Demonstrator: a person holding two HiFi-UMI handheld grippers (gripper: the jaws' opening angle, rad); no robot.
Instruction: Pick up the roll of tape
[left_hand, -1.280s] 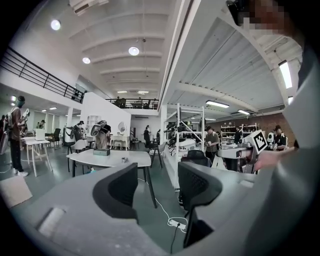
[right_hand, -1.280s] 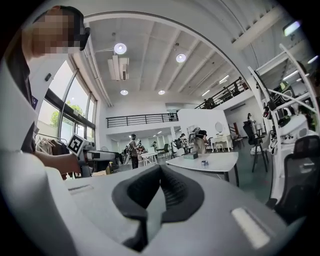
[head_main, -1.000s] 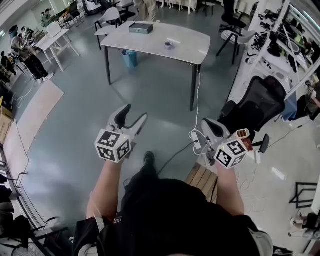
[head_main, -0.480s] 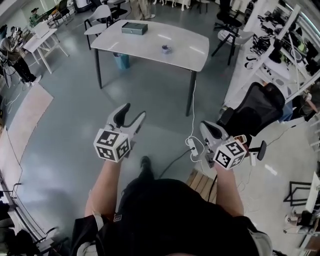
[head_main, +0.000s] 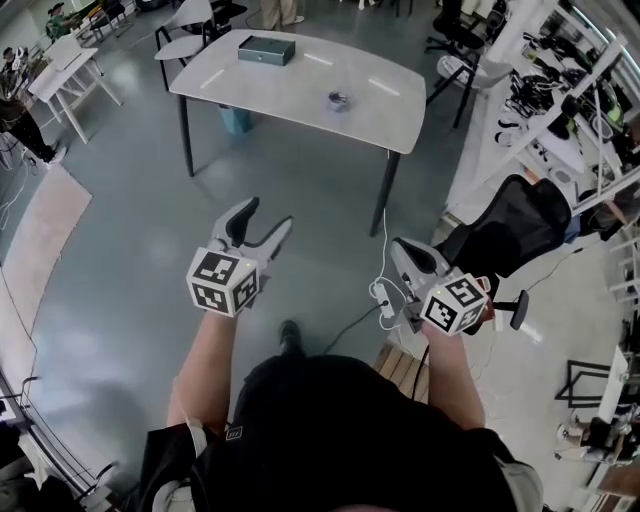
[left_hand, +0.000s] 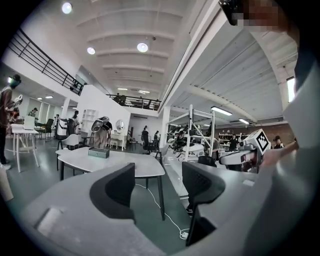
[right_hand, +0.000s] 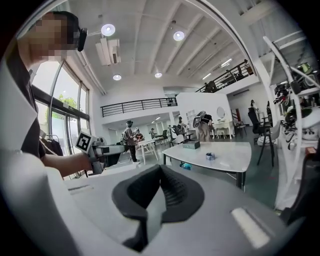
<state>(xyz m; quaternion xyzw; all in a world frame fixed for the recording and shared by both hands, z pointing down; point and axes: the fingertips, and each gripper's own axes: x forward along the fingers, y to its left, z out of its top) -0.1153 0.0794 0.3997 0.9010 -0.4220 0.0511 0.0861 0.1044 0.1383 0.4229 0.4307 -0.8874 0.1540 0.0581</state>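
The roll of tape (head_main: 339, 99) is a small dark ring on the white table (head_main: 290, 85), far ahead of both grippers; it also shows as a tiny roll of tape (right_hand: 210, 156) on the table (right_hand: 232, 152) in the right gripper view. My left gripper (head_main: 265, 217) is held in the air over the floor, open and empty, and its dark jaws stand apart in the left gripper (left_hand: 157, 187) view. My right gripper (head_main: 402, 250) hovers at the right, shut on nothing, as the right gripper (right_hand: 159, 192) view shows.
A grey box (head_main: 266, 49) lies at the table's far end. A blue bin (head_main: 235, 120) stands under the table. A black office chair (head_main: 510, 225), a power strip (head_main: 383, 297) with its cable and a wooden pallet (head_main: 400, 368) are near my right side. Shelves (head_main: 560, 90) line the right.
The table has drawn nearer in the head view as the person walks toward it. Both grippers keep their pose, left open and right shut.
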